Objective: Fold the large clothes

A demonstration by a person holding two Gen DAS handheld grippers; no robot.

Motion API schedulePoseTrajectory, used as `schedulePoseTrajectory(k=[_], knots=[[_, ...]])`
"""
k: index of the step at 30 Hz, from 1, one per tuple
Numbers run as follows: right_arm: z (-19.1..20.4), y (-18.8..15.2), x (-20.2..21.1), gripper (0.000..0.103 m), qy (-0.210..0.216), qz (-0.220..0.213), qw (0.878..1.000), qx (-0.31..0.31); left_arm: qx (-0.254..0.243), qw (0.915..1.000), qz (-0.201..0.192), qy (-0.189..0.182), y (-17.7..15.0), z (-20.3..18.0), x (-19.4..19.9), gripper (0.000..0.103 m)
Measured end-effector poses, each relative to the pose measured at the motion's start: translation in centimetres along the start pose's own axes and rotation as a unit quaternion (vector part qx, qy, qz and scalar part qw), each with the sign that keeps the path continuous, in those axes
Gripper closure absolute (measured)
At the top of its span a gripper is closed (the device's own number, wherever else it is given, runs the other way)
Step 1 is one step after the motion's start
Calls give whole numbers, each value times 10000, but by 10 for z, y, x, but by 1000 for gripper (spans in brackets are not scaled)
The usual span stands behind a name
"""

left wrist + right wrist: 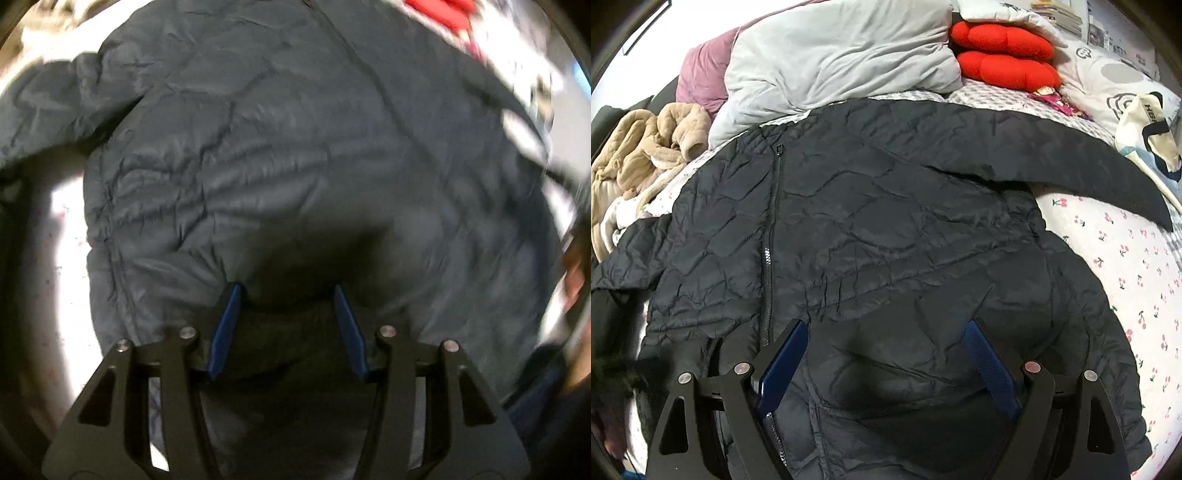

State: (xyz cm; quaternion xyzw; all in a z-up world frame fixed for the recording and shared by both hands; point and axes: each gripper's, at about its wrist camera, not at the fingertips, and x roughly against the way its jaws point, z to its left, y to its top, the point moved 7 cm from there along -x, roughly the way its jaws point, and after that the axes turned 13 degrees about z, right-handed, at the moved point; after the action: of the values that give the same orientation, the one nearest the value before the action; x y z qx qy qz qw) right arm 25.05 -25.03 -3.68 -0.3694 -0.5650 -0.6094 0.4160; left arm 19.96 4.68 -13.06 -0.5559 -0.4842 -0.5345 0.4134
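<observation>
A dark navy quilted jacket [886,229] lies spread on the bed, zipper [770,240] running down its left part, one sleeve [1071,162] stretched out to the right. It fills the left wrist view [288,147], which is motion blurred. My right gripper [886,325] is open, its blue pads [786,362] wide apart just above the jacket's lower body. My left gripper [288,290] is open too, with its blue pads [227,325] low over the fabric, holding nothing.
The cherry-print bedsheet [1126,280] shows to the right. A grey duvet [834,51], red cushions [1004,55], a pink pillow [701,77] and a beige garment [639,155] lie at the far side. A white bag [1145,125] sits far right.
</observation>
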Motion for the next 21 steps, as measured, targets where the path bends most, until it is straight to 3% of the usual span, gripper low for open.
schedulePoseTrajectory(k=[2, 5, 7, 9, 10, 11, 12, 15, 17, 21], knots=[[2, 0, 1, 14, -117, -26, 9999, 106, -296, 9991, 40, 288, -7, -6, 0, 49], [5, 1, 0, 14, -175, -23, 9997, 153, -178, 9998, 3, 103, -11, -2, 11, 49], [6, 0, -2, 14, -162, -9, 9997, 183, 50, 9989, -354, -298, -8, 6, 33, 49], [7, 1, -1, 14, -212, -44, 9995, 224, 462, 9931, -948, -520, -2, 23, 66, 47], [8, 2, 0, 14, -221, -90, 9994, 232, 708, 9882, -1246, -547, -1, 33, 81, 40], [8, 3, 1, 14, -217, -122, 9994, 231, 954, 9819, -1542, -547, 2, 46, 97, 29], [9, 4, 2, 14, -204, -161, 9994, 233, 1204, 9738, -1856, -534, 3, 60, 113, 25], [13, 8, 3, 14, -207, -259, 9991, 260, 1934, 9506, -2385, -465, 1, 104, 143, 22], [19, 12, 3, 14, -145, -309, 9991, 266, 2507, 9359, -2431, -465, -6, 138, 148, 22], [39, 13, 8, 14, 92, -438, 9970, 631, 3733, 8957, -2366, -500, -31, 205, 156, 22]])
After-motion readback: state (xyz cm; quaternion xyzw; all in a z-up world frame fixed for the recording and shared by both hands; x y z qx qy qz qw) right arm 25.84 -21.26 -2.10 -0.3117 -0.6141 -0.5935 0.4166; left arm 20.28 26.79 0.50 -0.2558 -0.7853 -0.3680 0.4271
